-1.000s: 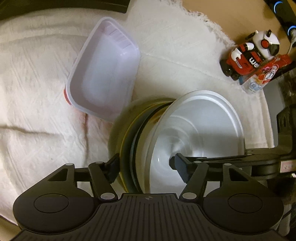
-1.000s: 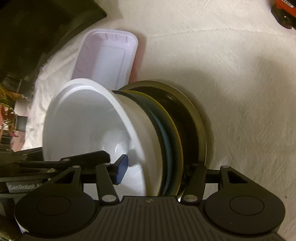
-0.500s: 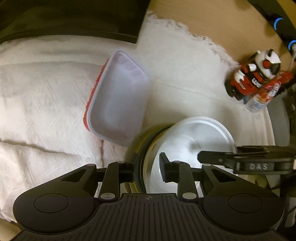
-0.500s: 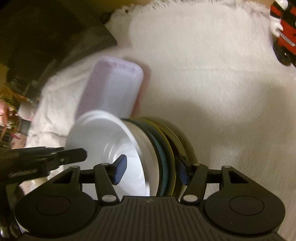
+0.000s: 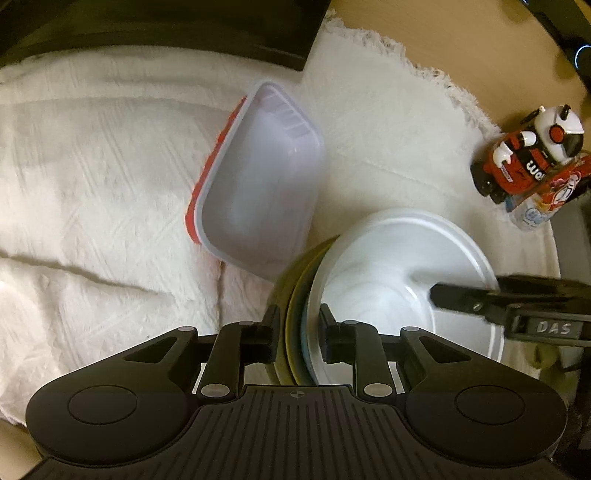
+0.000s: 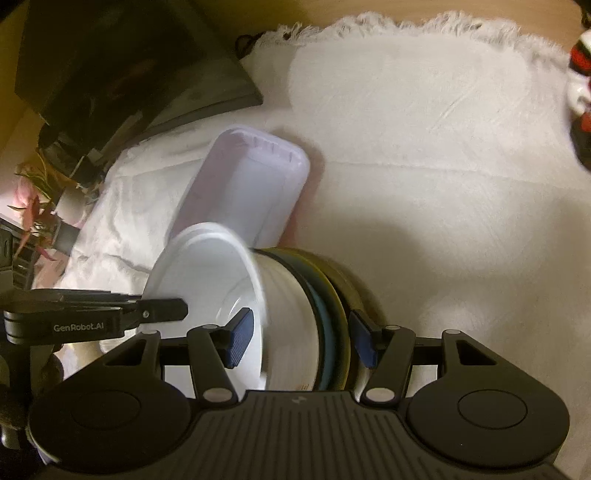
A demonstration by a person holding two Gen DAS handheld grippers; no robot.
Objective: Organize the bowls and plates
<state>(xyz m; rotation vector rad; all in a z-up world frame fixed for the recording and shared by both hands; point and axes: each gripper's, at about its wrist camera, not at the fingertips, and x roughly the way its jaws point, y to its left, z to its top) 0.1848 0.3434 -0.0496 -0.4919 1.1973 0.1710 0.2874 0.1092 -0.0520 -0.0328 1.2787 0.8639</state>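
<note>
A white bowl sits on a stack of plates with olive, yellow and teal rims. My left gripper is shut on the near edge of the stack, one finger under the plates and one inside the bowl. From the other side, my right gripper clamps its blue pads on the bowl and the plates. The stack hangs between both grippers above the white cloth. One black finger of the right gripper reaches into the bowl in the left wrist view.
A clear rectangular plastic container on a red lid lies on the cloth just beyond the stack. A toy robot stands at the cloth's right edge. A black slab borders the far side; a plant stands at the left.
My left gripper's jaws came together from wide apart onto the stack's edge. Both views pulled back from the cloth, and the container now looks smaller and farther off.
</note>
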